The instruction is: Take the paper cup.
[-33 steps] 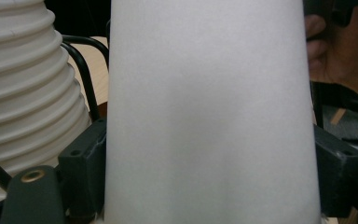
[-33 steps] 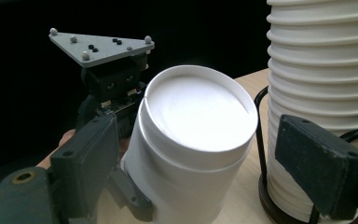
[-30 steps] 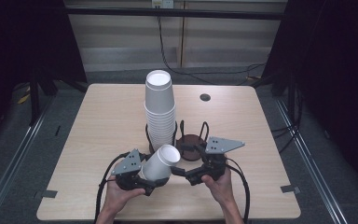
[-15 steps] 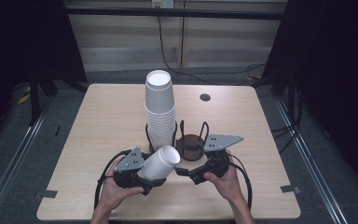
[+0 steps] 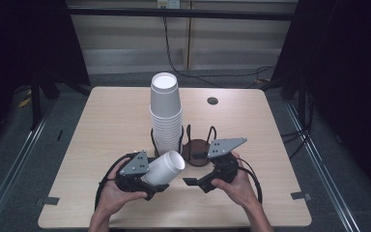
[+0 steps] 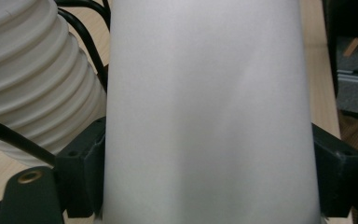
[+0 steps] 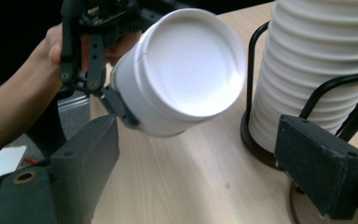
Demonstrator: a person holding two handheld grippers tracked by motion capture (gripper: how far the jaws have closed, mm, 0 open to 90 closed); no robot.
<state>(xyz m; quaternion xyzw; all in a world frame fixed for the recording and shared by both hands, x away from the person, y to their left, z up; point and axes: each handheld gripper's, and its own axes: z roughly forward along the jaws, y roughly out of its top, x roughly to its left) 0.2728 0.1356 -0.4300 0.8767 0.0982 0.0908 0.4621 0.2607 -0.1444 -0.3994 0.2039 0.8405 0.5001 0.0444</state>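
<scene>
Left gripper (image 5: 150,180): jaws clamped on a single white cup (image 5: 164,167), one pad on each side of its wall, as the left gripper view shows (image 6: 205,112). Cup lies tilted on its side above the near part of the table (image 5: 101,125), closed base pointing toward the right gripper. In the right gripper view the round base of the cup (image 7: 186,70) faces the camera, with the left gripper (image 7: 114,100) pinching its wall.

Right gripper (image 5: 195,182): jaws spread wide, nothing between them. It sits just right of the held cup, apart from it. In its own view the two black jaws frame bare tabletop.

Stack of white cups (image 5: 165,113) stands upright in a black wire holder (image 5: 153,137), just behind the held cup. Beside it, to the right, a second wire holder (image 5: 195,147) with a dark round base, just ahead of the right gripper.

Small dark round disc (image 5: 212,101) sits on the far part of the table, well apart.
</scene>
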